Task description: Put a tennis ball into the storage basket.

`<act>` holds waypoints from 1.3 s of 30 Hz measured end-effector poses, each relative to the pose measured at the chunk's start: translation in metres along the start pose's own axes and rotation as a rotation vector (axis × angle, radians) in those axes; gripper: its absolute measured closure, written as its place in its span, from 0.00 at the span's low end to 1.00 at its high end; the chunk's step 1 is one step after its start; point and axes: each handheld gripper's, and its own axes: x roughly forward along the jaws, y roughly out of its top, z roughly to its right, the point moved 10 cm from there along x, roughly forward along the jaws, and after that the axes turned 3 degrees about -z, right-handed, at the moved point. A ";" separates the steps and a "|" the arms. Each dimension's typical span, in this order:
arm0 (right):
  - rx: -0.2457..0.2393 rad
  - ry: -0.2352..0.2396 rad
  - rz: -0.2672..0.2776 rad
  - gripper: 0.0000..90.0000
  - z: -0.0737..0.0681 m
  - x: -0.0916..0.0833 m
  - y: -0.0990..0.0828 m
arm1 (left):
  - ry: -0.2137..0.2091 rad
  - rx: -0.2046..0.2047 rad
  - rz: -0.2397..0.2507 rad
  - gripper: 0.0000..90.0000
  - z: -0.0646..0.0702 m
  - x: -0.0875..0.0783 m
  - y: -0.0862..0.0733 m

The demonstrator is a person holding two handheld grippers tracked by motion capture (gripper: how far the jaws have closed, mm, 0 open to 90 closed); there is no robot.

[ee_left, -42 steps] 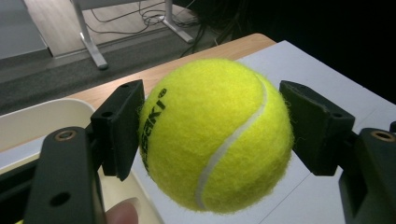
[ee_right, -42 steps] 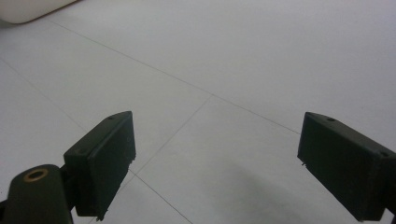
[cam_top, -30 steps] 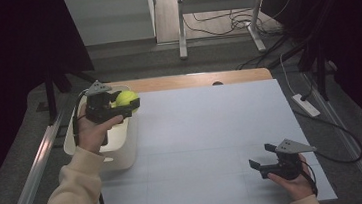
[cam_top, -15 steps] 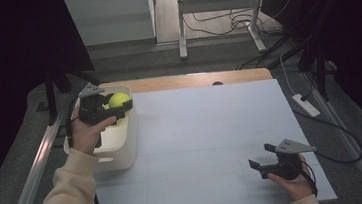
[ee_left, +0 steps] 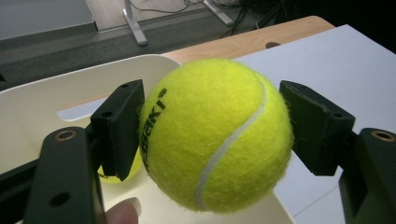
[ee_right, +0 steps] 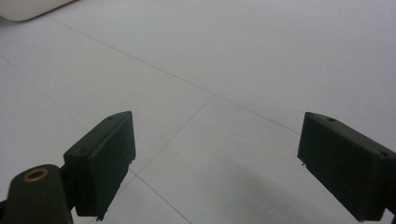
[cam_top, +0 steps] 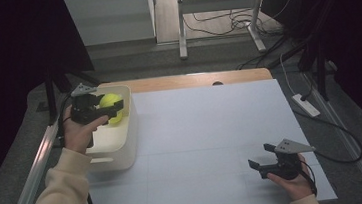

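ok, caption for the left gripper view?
Left tongs grip a tennis ball above a white bin.

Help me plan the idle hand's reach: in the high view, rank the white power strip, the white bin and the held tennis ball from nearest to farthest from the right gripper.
From the right gripper, open at the table's near right:
1. Power strip, on the floor off the table's right edge.
2. White bin, at the table's left edge.
3. Tennis ball, clamped in the left gripper over the bin's far end.

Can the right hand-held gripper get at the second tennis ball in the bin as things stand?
Probably not without a long reach: the right hand-held gripper sits across the table, and the left hand-held gripper with its held ball hangs over the bin.
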 end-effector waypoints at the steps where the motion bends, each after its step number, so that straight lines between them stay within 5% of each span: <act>1: 0.001 0.001 0.006 0.13 0.000 0.000 0.001 | 0.004 -0.003 -0.003 0.30 -0.002 0.000 0.000; 28: 0.003 0.003 0.006 0.13 0.000 0.000 0.001 | 0.131 -0.094 -0.149 0.30 -0.060 0.013 -0.018; 39: 0.002 0.003 0.003 0.13 0.000 0.000 0.000 | 0.154 -0.079 -0.194 0.29 -0.062 0.020 -0.023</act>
